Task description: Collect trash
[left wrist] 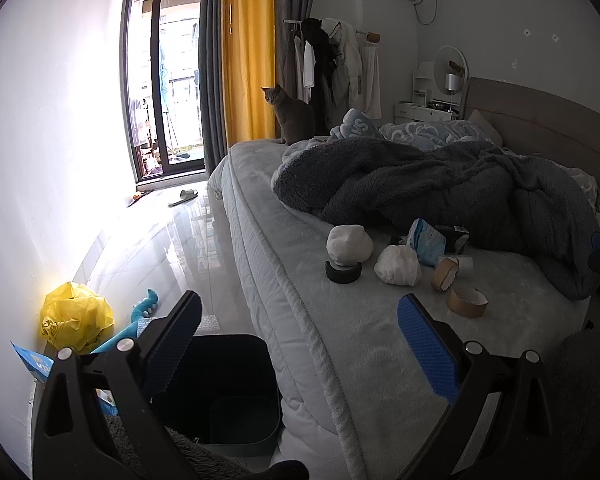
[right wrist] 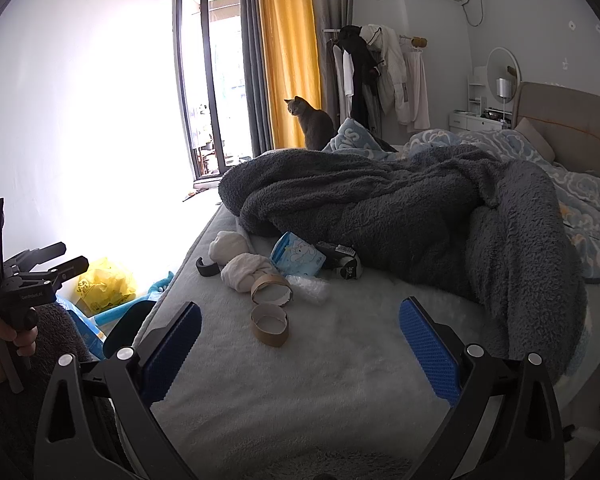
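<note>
Left wrist view: the left gripper (left wrist: 300,340) hangs with its blue-padded jaws spread wide and nothing between them, above the near edge of the bed (left wrist: 380,360). A dark waste bin (left wrist: 228,392) stands on the floor just left of the mattress, below the gripper's left finger. Trash lies on the bed to the far right: two white paper wads (left wrist: 349,244), a black ring (left wrist: 343,271) touching the left wad, two cardboard tape cores (left wrist: 466,301), and a blue-and-white wrapper (left wrist: 428,242) beside a dark grey fleece blanket (left wrist: 460,184). A yellow plastic bag (left wrist: 76,320) lies on the floor by the left wall. A grey cat (left wrist: 292,118) sits at the bed's far edge.

Right wrist view: the right gripper (right wrist: 300,340) is likewise wide open and empty, over the bedcover, near the closer tape core (right wrist: 270,324). A hand (right wrist: 4,336) at far left holds the other gripper's handle.
</note>
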{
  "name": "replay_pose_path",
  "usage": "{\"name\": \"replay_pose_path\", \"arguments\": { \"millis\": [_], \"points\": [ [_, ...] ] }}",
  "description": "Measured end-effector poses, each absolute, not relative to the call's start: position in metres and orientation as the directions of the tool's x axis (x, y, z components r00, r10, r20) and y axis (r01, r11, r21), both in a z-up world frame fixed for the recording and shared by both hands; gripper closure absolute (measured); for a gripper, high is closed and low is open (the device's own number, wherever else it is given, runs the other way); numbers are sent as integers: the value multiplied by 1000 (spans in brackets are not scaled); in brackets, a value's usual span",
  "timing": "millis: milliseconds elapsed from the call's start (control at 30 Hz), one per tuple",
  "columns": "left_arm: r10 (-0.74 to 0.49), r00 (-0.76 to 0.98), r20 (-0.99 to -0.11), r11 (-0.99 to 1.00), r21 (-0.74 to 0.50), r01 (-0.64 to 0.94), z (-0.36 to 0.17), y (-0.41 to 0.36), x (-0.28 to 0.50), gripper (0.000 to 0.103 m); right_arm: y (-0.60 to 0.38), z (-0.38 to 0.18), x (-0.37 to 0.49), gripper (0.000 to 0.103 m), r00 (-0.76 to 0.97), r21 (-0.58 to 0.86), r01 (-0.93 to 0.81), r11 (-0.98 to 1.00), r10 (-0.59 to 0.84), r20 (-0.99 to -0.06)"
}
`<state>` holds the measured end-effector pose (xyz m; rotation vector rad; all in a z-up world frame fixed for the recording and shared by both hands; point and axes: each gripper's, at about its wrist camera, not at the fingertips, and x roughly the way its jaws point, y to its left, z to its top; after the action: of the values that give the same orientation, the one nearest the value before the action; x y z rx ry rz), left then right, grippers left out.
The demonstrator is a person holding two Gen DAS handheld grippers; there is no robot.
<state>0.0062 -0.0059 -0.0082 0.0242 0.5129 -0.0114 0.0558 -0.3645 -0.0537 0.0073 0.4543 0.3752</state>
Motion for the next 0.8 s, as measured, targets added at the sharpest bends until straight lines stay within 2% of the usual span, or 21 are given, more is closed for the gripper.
{"name": "replay_pose_path", "arguments": {
  "millis": [800],
  "points": [
    [-5, 871, -491, 1000, 22, 18, -8, -6, 6, 3, -365, -54, 56, 3, 830, 91, -352, 932, 356, -430]
  ]
}}
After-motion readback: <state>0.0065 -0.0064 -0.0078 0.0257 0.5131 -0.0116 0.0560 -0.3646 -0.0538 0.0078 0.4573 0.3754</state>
